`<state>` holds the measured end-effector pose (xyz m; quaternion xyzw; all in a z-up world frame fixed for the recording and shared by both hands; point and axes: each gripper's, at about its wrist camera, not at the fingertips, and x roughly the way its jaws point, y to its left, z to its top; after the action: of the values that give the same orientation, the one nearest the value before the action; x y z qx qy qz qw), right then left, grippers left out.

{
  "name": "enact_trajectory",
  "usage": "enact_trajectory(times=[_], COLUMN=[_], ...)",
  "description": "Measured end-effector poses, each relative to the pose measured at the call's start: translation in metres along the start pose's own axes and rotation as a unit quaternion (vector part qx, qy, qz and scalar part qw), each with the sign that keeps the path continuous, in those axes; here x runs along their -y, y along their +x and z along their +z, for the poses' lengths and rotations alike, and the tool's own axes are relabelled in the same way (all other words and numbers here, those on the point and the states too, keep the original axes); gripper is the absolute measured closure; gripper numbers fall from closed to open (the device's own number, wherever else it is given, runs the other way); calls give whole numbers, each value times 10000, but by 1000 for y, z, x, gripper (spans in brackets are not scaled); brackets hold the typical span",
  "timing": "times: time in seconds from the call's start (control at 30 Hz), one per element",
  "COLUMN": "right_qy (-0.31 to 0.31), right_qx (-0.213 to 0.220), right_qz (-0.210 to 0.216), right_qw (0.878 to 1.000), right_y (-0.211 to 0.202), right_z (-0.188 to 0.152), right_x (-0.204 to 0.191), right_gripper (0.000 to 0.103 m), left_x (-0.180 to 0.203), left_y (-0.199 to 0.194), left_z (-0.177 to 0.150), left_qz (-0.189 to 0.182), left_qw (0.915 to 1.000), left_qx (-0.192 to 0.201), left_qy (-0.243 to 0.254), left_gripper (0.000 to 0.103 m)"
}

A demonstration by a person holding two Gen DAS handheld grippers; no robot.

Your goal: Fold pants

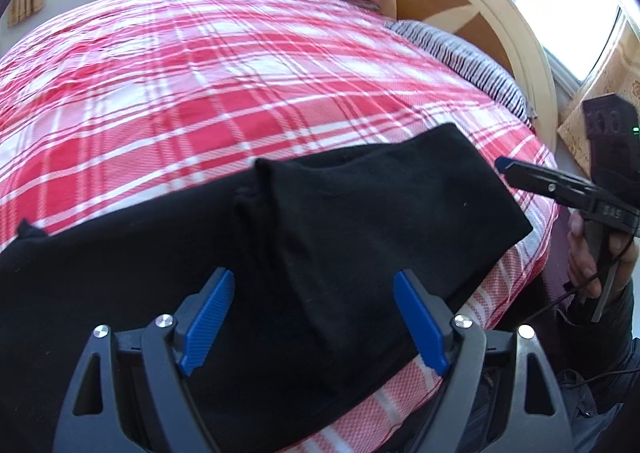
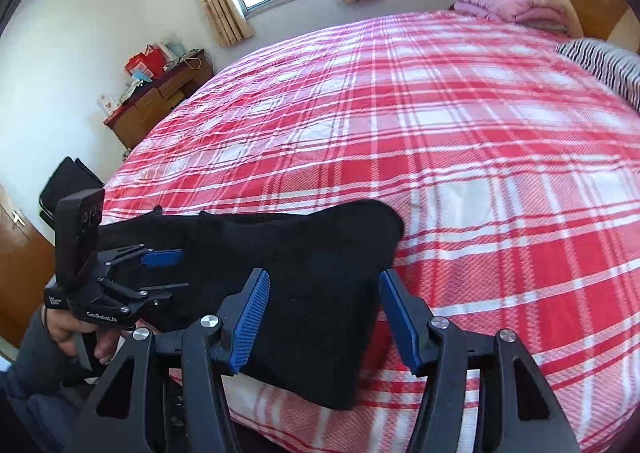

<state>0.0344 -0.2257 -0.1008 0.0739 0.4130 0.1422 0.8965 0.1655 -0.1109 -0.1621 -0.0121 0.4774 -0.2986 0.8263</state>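
Black pants (image 1: pixel 320 237) lie folded on the near edge of the red plaid bed, one layer doubled over another; they also show in the right wrist view (image 2: pixel 304 273). My left gripper (image 1: pixel 316 289) is open just above the pants, holding nothing. It appears in the right wrist view (image 2: pixel 176 271) at the left, over the pants' left part. My right gripper (image 2: pixel 324 293) is open above the pants' right end, empty. In the left wrist view it (image 1: pixel 504 164) sits at the right, just off the pants' right edge.
The red plaid bedspread (image 2: pixel 460 133) covers the bed. A folded pink blanket (image 2: pixel 504 1) and a striped pillow (image 2: pixel 604 61) lie by the wooden headboard (image 1: pixel 480 5). A cluttered wooden dresser (image 2: pixel 160 97) stands by the far wall. A black chair (image 2: pixel 68 185) stands at the left.
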Motion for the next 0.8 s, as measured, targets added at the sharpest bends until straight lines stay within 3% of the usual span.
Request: enact_trajectory(times=[0.07, 0.13, 0.17, 0.2, 0.4, 0.53, 0.67, 0.8], right_qy=[45, 142, 201, 238, 274, -778, -2160, -2254], right_qx=[105, 159, 189, 204, 217, 181, -160, -607], right_qz=[26, 38, 12, -3, 13, -218, -519, -783], right_qw=[9999, 9998, 9996, 9995, 9994, 9966, 9749, 9692], right_y=[-3, -3, -3, -3, -1, -16, -26, -2], right_z=[1, 2, 2, 1, 1, -5, -31, -49], right_x=[2, 7, 10, 11, 15, -12, -50, -49], right_gripper=[44, 44, 44, 44, 44, 44, 44, 44], left_x=[5, 7, 8, 8, -1, -13, -30, -28], left_y=[5, 5, 4, 2, -26, -31, -25, -21], left_z=[2, 2, 2, 1, -3, -5, -11, -15], left_qz=[21, 0, -2, -26, -360, -290, -292, -343], left_qw=[10000, 10000, 10000, 10000, 9980, 9979, 9967, 9969], left_qx=[25, 61, 68, 86, 428, 391, 342, 306], left_qy=[-12, -17, 6, -6, -283, -420, -674, -642], left_gripper=[24, 49, 78, 92, 92, 92, 92, 92])
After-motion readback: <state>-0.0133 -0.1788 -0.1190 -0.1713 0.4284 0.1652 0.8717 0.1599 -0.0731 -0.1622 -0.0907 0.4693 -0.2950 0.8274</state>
